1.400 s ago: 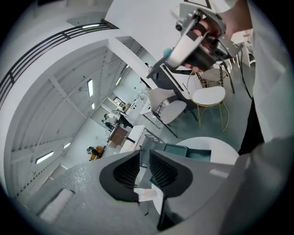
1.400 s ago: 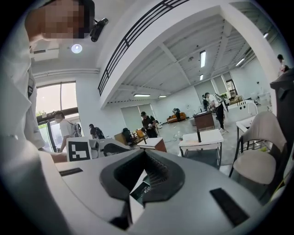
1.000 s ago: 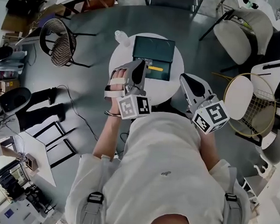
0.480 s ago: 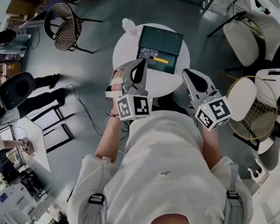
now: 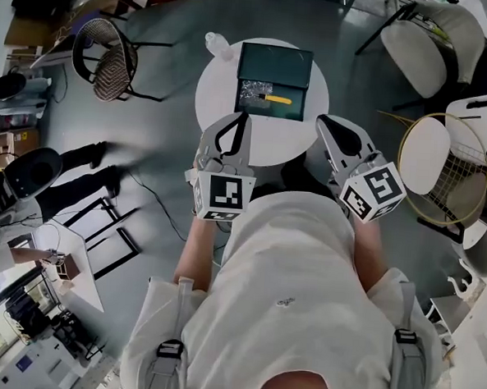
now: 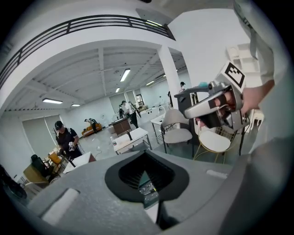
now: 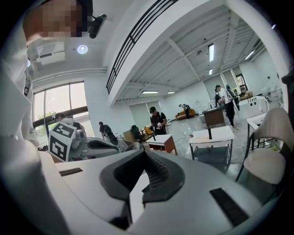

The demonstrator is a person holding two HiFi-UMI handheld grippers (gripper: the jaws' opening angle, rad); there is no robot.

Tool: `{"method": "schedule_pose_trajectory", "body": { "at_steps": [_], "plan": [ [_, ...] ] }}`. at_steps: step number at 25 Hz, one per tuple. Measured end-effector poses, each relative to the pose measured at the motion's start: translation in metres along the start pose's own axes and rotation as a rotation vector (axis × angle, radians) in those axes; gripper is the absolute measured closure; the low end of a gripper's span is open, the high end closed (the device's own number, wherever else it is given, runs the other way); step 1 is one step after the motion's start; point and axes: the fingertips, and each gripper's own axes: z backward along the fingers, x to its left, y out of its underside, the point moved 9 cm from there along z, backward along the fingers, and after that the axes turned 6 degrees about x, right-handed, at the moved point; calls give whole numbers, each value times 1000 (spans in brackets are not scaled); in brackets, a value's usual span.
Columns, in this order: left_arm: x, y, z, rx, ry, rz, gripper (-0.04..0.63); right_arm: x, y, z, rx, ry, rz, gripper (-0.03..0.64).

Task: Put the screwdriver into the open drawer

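Toward the far edge of the round tabletop (image 5: 290, 139), the screwdriver (image 5: 276, 99) lay inside the open drawer (image 5: 274, 68), its long axis parallel to the near edge. It was straight ahead of the left tongs (image 5: 242, 120) and right tongs (image 5: 324, 123) — both pressed together, empty, the left seemingly nearer.

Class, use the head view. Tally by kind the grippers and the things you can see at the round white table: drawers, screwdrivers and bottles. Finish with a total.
Grippers: 2 (left gripper, right gripper)
Drawer: 1
Screwdriver: 1
Bottle: 1
Total: 5
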Motion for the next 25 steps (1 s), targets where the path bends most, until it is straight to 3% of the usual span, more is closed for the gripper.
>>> {"method": "schedule_pose_trajectory", "body": {
  "at_steps": [8,17,25],
  "plan": [
    [-24,20,42,-77,105,45,583,45,28,36,-9,79,-15,611],
    [-41,81,119,-120,157,94,583,136,72,71,10,115,-24,611],
    [-51,122,168,-135,178,119,583,190,104,102,20,168,-39,611]
  ]
}}
